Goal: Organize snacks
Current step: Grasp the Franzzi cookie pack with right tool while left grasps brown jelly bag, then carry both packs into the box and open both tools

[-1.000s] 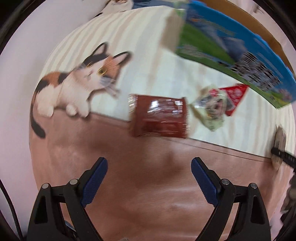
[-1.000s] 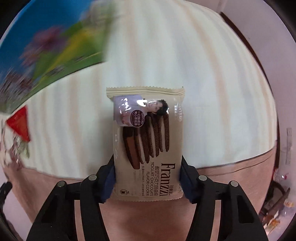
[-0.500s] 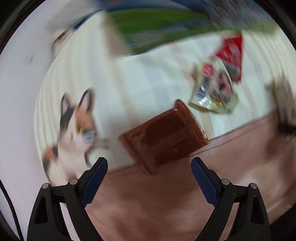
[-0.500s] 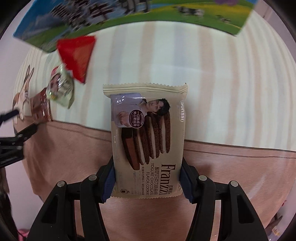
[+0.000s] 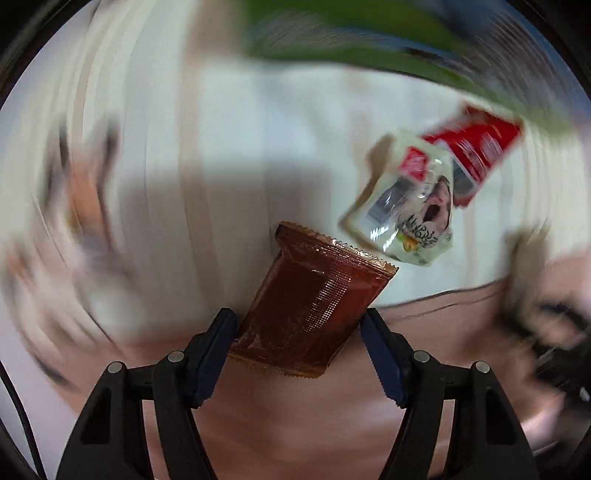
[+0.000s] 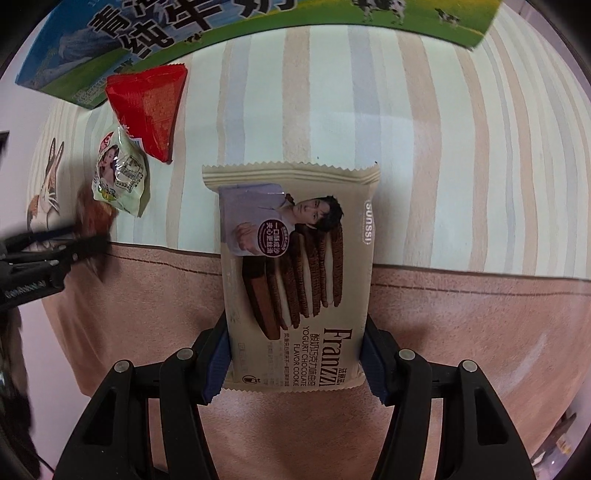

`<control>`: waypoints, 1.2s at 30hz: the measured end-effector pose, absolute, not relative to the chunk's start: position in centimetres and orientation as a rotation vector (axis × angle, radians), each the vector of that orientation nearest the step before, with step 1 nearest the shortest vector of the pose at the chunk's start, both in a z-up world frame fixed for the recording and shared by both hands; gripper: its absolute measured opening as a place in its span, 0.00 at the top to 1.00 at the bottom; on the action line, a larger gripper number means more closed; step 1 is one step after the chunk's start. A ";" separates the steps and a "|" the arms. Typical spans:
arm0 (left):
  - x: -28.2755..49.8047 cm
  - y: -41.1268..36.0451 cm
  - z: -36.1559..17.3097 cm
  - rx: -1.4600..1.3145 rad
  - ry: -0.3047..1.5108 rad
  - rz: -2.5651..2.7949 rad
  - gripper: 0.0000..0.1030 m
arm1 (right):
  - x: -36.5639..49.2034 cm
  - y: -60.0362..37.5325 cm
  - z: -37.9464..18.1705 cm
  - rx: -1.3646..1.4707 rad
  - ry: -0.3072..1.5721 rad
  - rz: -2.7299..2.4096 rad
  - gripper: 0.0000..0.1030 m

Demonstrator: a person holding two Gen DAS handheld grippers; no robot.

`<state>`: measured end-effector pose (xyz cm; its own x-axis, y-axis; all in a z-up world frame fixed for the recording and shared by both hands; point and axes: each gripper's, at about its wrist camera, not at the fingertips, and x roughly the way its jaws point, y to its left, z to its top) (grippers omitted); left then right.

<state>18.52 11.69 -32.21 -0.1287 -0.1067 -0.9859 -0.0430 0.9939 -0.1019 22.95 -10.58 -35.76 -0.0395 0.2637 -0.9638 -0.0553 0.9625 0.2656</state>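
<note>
In the left wrist view a brown snack packet (image 5: 314, 295) stands tilted between the blue pads of my left gripper (image 5: 297, 321). The jaws are closing, and both pads touch the packet's sides. In the right wrist view my right gripper (image 6: 295, 332) grips a beige Franzzi cookie packet (image 6: 295, 240) by its lower sides. Its jaws are easing open a little, with the pads still on the packet. That view also has the left gripper (image 6: 55, 251) at the far left with the brown packet (image 6: 94, 218), blurred.
A green-white snack bag (image 6: 118, 177) and a red triangular packet (image 6: 147, 107) lie on the striped cloth (image 6: 443, 147), beside a blue-green milk carton box (image 6: 221, 29). A cat picture (image 6: 46, 192) is at the cloth's left end. A pink-brown band (image 6: 461, 332) runs along the near side.
My left gripper came down over the brown packet and its jaws closed onto it. The right gripper swung across the cloth with the cookie packet still held.
</note>
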 end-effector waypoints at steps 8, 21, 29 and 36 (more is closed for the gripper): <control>17.1 9.5 -34.3 -0.102 1.727 -0.079 0.31 | 23.6 -12.7 -37.6 0.291 1.621 0.231 0.37; 8.8 5.8 -34.4 -0.368 1.722 0.014 0.41 | 18.8 -14.4 -37.4 0.223 1.660 0.258 0.38; 8.6 7.3 -32.7 -0.598 1.671 0.017 0.31 | 18.7 -16.0 -37.5 0.301 1.683 0.236 0.33; 10.1 10.9 -35.8 -0.758 1.627 0.150 0.32 | 20.3 -17.0 -36.8 0.324 1.655 0.219 0.33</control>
<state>10.11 10.90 -35.78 -0.0111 -0.3856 -0.9226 -0.5481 0.7740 -0.3169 20.27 -16.95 -36.76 -0.0884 0.3374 -0.9372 0.0821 0.9402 0.3307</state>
